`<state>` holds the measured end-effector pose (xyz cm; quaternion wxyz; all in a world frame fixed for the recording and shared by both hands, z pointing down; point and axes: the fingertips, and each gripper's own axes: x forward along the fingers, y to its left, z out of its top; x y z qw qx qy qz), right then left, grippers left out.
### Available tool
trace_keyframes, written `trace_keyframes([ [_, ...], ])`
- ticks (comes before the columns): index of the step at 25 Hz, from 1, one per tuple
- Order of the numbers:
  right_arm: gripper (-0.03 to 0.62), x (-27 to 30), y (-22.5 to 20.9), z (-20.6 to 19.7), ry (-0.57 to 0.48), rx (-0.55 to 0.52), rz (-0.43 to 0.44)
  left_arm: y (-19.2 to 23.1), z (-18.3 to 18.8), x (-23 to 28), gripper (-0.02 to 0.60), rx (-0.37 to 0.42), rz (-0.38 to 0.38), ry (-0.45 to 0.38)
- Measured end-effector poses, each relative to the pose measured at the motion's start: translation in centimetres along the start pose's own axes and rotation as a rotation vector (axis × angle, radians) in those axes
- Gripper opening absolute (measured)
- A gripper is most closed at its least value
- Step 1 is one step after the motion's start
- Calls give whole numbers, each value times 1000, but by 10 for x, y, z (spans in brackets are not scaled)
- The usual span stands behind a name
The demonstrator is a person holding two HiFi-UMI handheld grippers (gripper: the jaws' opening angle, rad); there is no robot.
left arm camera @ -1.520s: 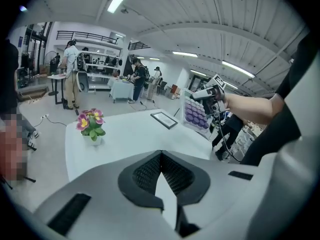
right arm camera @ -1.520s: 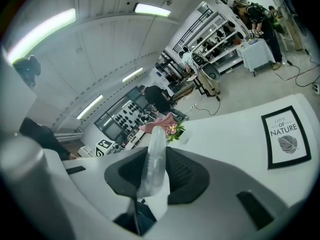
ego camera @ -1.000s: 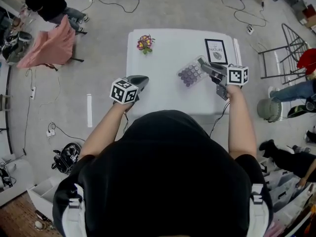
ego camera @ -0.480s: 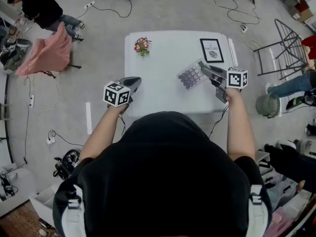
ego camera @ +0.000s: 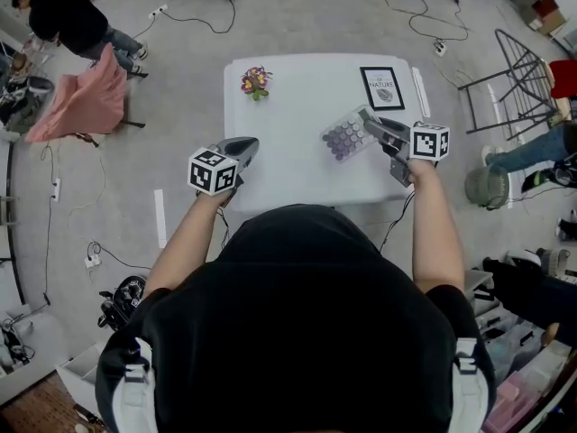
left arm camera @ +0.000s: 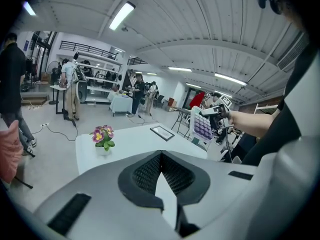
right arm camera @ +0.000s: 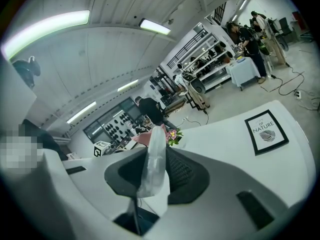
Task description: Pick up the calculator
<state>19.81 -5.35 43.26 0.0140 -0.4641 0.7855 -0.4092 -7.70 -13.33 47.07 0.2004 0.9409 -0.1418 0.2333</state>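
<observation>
While the right gripper (ego camera: 371,126) clamps the calculator (ego camera: 343,139) by one end, the device hangs clear of the white tabletop (ego camera: 297,165), right of centre in the head view, with its purple keys tilted up toward the frame's left. The right gripper view shows why the hold looks sound: the jaws are partly closed, and the calculator's thin body sits edge-on between the ribbed pads, one pad pressing each face. Pinching across the thin dimension at one end is probably what lets the flat slab tip up off the surface. It also leaves most of the calculator sticking out beyond the jaws.

The left gripper (ego camera: 251,142) hovers over the tabletop's lower left edge. In its own view the jaws meet at their tips with nothing between them, so it seems parked aside, out of the way. From that view the calculator stands nearly upright in mid-air, right of centre.

A framed print (ego camera: 381,88) lies flat at the tabletop's upper right and potted flowers (ego camera: 255,81) stand at its upper left, both well apart from the lift. By this evidence the pick-up looks essentially accomplished.
</observation>
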Motion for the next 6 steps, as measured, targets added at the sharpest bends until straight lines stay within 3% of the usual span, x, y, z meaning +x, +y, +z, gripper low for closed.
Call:
trace_keyframes([
  [6,106,-1,1,-5,1,14,11,-12,9,6,18,27,-15,-26],
])
